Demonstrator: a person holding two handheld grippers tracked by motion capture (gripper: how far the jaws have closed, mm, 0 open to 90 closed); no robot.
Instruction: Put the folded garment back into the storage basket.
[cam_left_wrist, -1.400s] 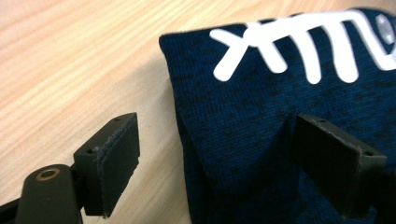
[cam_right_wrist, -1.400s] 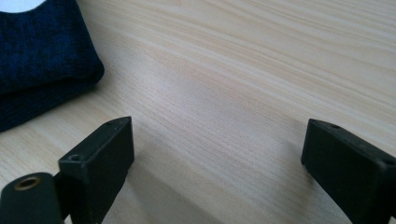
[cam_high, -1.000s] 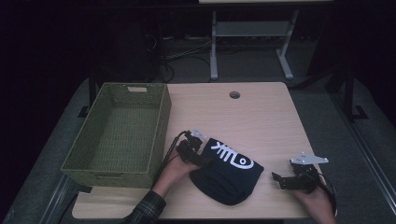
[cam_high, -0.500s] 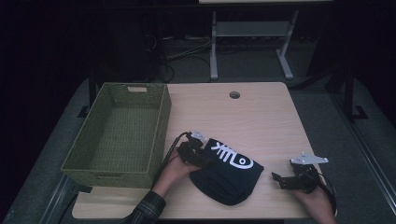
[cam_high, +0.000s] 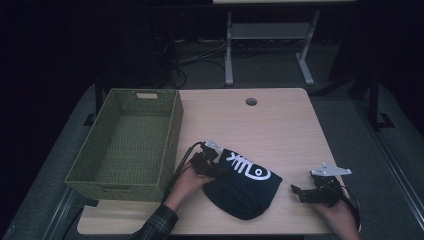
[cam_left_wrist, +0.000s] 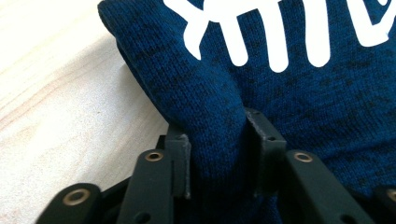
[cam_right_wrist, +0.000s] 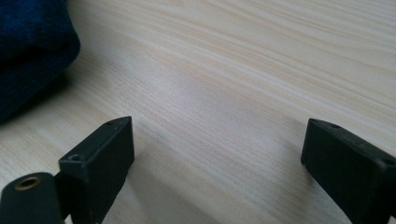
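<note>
Where the garment lies: a dark blue knitted garment (cam_high: 243, 190) with a white fish-bone print sits bunched on the near middle of the surface (cam_high: 270, 130), closer to the front edge than the back
Fold in the grip: a ridge of the blue knit at the garment's left end stands up between the two black jaws in the left gripper view, the white print just beyond it
Left tongs (cam_high: 216, 169): their jaws have just been closing and now press on that fold from both sides, so they hold the garment; the hand (cam_high: 186, 183) behind them rests on the surface by the garment's left edge
Right tongs (cam_high: 299, 192): set wide apart with nothing between them, just over bare wood; they sit to the right of the garment, near it but not touching
Right gripper view: the garment's rounded edge (cam_right_wrist: 32, 51) shows at the upper left, apart from the jaws
Basket (cam_high: 172, 132): a green woven basket stands at the left of the surface, its long side just beside the left hand
Surface: pale wood grain, with a round hole (cam_high: 251, 101) near its far edge
</note>
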